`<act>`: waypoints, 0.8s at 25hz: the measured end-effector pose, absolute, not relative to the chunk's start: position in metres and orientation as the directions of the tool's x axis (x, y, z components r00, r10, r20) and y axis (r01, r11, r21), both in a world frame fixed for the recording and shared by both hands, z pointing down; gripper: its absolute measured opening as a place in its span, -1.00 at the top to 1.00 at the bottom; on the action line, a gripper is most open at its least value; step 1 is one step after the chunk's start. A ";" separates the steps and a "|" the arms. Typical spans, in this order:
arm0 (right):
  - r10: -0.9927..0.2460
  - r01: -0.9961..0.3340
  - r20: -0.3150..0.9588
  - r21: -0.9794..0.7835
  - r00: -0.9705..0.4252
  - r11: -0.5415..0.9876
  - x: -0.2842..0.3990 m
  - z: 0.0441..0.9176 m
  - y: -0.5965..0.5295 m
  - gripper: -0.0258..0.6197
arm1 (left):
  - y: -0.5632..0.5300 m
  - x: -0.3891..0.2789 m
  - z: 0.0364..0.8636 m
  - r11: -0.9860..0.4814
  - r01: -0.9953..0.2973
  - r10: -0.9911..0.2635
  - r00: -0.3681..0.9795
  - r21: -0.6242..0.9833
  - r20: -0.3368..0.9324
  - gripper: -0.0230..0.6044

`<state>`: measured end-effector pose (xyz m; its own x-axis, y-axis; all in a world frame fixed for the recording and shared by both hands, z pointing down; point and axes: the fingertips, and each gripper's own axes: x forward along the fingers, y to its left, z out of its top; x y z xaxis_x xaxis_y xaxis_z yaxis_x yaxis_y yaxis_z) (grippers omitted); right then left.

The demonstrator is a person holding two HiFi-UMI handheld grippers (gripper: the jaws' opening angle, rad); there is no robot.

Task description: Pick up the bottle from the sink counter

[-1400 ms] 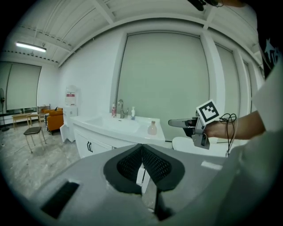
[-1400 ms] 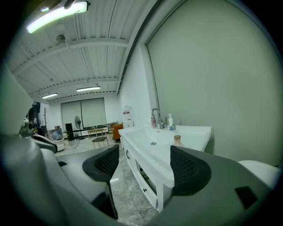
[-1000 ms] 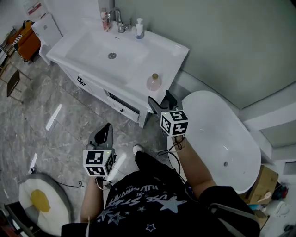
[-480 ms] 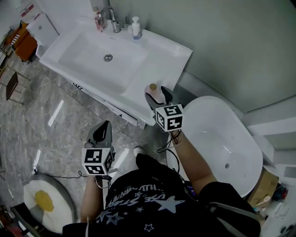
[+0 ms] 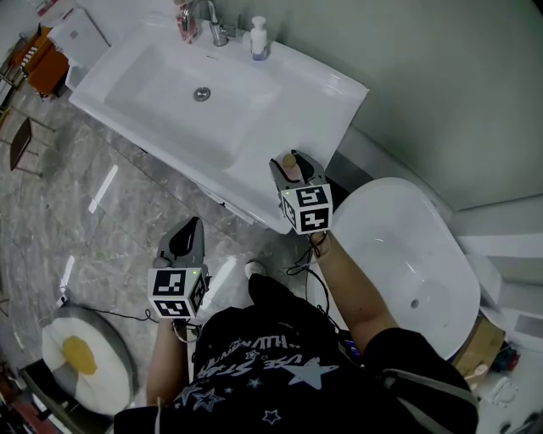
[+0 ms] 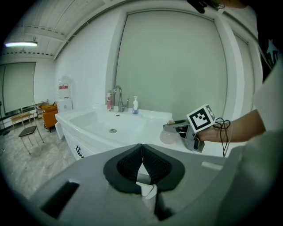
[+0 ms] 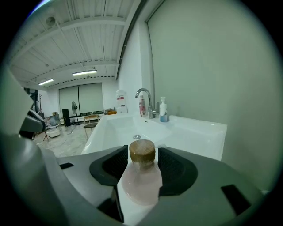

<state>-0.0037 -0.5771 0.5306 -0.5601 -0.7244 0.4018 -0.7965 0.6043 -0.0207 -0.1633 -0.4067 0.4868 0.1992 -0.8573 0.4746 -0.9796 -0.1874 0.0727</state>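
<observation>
A round pale-pink bottle (image 7: pixel 142 178) with a brown cap stands near the front right corner of the white sink counter (image 5: pixel 335 93). My right gripper (image 7: pixel 143 155) reaches over that corner, one jaw on each side of the bottle (image 5: pixel 289 161). Its jaws are closing on the bottle, with thin gaps still showing beside the cap. The bottle's base is hidden behind the jaws. In the left gripper view the right gripper (image 6: pixel 176 128) and the bottle (image 6: pixel 167 137) show at the right. My left gripper (image 5: pixel 190 236) hangs low over the floor, shut and empty (image 6: pixel 142 153).
A faucet (image 5: pixel 217 31), a white pump bottle (image 5: pixel 259 41) and a pink bottle (image 5: pixel 183 20) stand at the counter's back edge. The basin (image 5: pixel 202 89) lies left of the right gripper. A white bathtub (image 5: pixel 407 254) is to the right, an egg-shaped rug (image 5: pixel 75 356) on the floor lower left.
My right gripper has moved forward from the counter's front edge until the bottle stands between its jaws, and the jaws have narrowed. The left gripper has stayed low and shut.
</observation>
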 end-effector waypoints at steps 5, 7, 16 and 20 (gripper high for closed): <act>-0.742 -0.802 0.395 0.019 -0.542 0.596 -0.006 0.531 -0.582 0.47 | -0.405 -0.169 0.491 -0.178 -0.981 -0.857 0.190 0.072 0.480 0.87; -0.749 -0.811 0.397 0.018 -0.530 0.584 -0.005 0.531 -0.581 0.51 | -0.402 -0.172 0.491 -0.173 -0.982 -0.857 0.186 0.072 0.480 0.87; -0.756 -0.825 0.413 0.018 -0.508 0.564 -0.003 0.520 -0.566 0.52 | -0.375 -0.190 0.487 -0.144 -0.986 -0.868 0.166 0.082 0.468 0.87; -0.754 -0.814 0.384 0.010 -0.533 0.580 -0.006 0.499 -0.549 0.52 | -0.358 -0.194 0.482 -0.136 -0.987 -0.875 0.162 0.088 0.455 0.87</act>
